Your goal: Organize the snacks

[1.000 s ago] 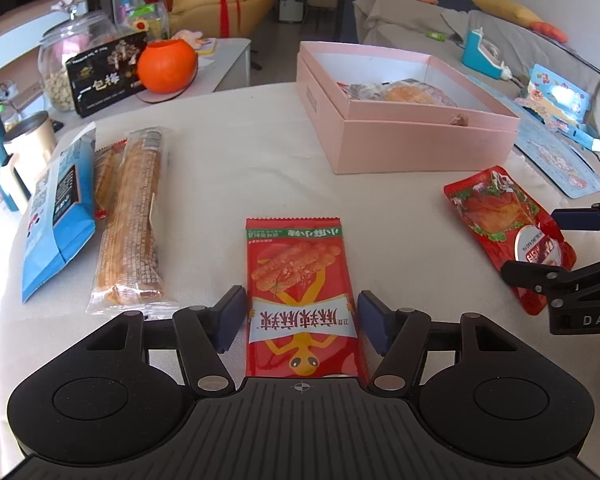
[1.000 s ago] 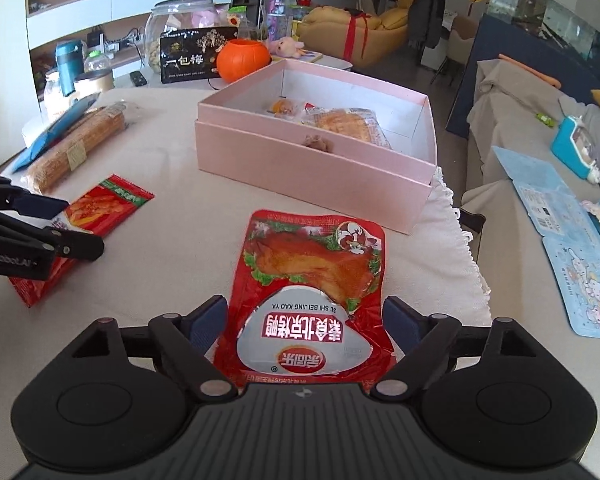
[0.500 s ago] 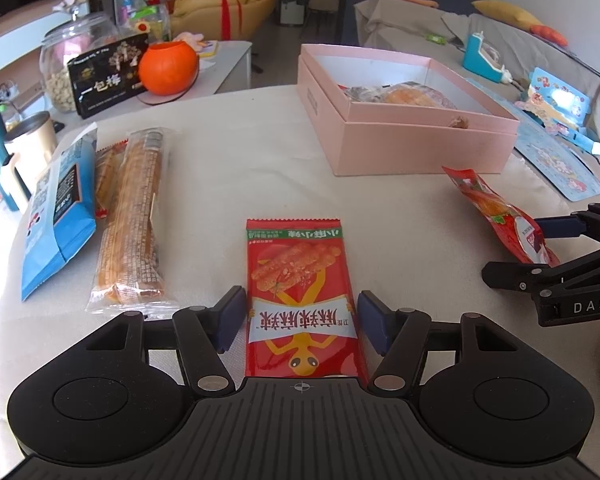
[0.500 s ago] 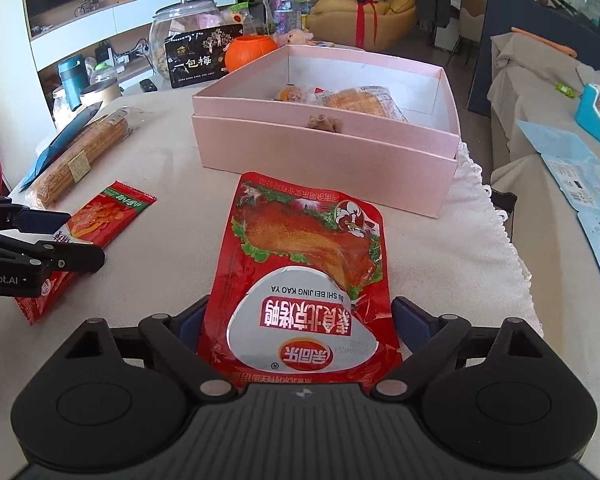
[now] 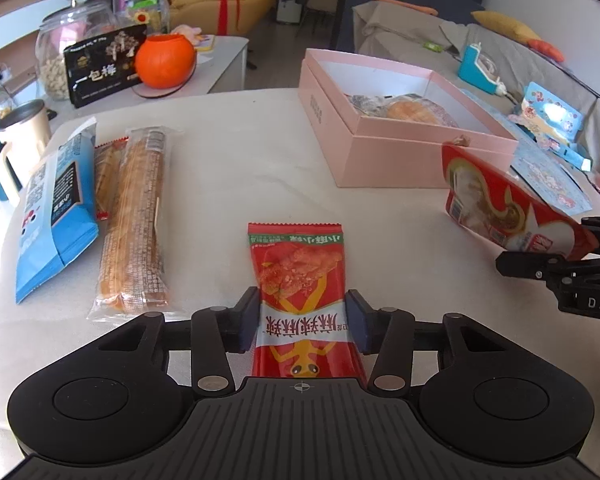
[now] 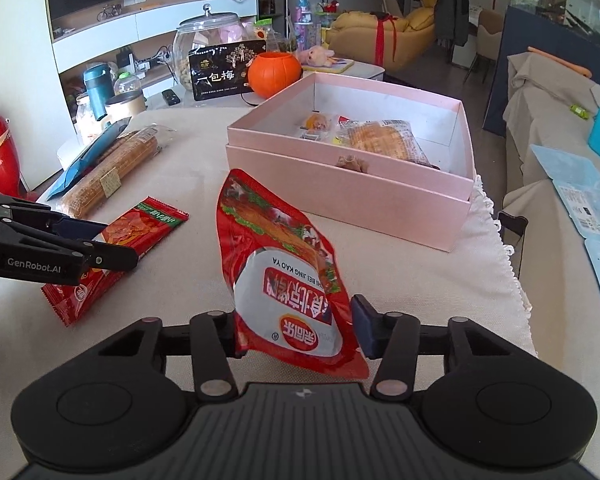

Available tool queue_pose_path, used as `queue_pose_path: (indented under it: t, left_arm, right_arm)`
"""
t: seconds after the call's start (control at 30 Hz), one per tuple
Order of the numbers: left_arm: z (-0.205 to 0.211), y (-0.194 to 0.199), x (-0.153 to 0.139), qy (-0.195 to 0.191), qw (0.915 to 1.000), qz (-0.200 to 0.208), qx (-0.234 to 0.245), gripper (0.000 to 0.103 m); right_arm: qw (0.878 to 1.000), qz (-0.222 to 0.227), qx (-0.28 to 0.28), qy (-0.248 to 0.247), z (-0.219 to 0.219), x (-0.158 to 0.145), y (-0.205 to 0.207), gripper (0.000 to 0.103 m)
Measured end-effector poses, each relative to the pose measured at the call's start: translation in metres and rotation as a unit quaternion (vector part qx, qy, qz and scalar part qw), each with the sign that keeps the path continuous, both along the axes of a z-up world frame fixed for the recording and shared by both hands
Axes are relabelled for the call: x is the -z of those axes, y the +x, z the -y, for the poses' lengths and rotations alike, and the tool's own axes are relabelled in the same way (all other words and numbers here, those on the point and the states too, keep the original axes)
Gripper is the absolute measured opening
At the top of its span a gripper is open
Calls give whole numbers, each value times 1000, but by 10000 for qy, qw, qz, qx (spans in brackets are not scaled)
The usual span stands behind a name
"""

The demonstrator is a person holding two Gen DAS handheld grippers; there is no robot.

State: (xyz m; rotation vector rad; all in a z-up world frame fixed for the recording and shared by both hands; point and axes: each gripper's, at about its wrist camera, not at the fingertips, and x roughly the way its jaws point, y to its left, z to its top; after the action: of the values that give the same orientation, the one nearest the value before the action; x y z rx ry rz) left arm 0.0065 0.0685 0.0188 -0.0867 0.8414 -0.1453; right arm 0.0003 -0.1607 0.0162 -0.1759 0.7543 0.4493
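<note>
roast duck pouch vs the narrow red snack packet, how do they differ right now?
The roast duck pouch is lifted and tilted, clamped in the right gripper; the narrow red snack packet lies flat on the table, between the left gripper fingers. The pouch is wider, the packet slimmer. Both are red, outside the pink box.

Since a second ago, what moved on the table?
The right gripper shut on the roast duck pouch and lifted it off the table, tilted. The left gripper closed in on the red snack pack, which stayed flat. The pink box stayed put.
</note>
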Motion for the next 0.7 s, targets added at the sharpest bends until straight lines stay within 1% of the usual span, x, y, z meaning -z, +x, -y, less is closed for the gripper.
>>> queue_pose_path:
  t: [0.03, 0.17, 0.27, 0.3, 0.37, 0.4, 0.43, 0.5, 0.63, 0.7]
  left_arm:
    - [1, -1, -1, -26, 10000, 4, 31, 50]
    - [8, -3, -3, 18, 9999, -12, 142, 50]
    - [11, -2, 1, 18, 9998, -64, 163, 50]
    - [11, -2, 1, 31, 9998, -58, 165, 50]
    - [11, -3, 1, 10, 9998, -65, 162, 50]
    - [11, -3, 1, -8, 9999, -67, 159, 51]
    - [10, -3, 2, -24, 9999, -65, 158, 51]
    - [10, -3, 2, -28, 9998, -52, 165, 51]
    - [10, -6, 4, -24, 9999, -9, 163, 51]
    - [9, -6, 4, -44, 9999, -7, 164, 51]
  right_arm:
    - [10000, 7, -13, -6, 1, -2, -1, 34]
    - [9999, 11, -87, -89, 3, -3, -5, 34]
    - [9999, -96, -117, -65, 4, 1, -4, 36]
    - [9999, -106, -111, -23, 3, 3, -3, 38]
    - [9997, -181, -119, 70, 2, 3, -3, 55]
    - [9996, -226, -124, 133, 1, 3, -2, 70]
    - [9994, -243, -106, 201, 0, 3, -2, 78]
    - [9990, -329, -60, 298, -3, 5, 1, 79]
    - [9980, -543, 70, 310, -9, 15, 8, 79]
    - [9986, -484, 13, 212, -11, 17, 4, 80]
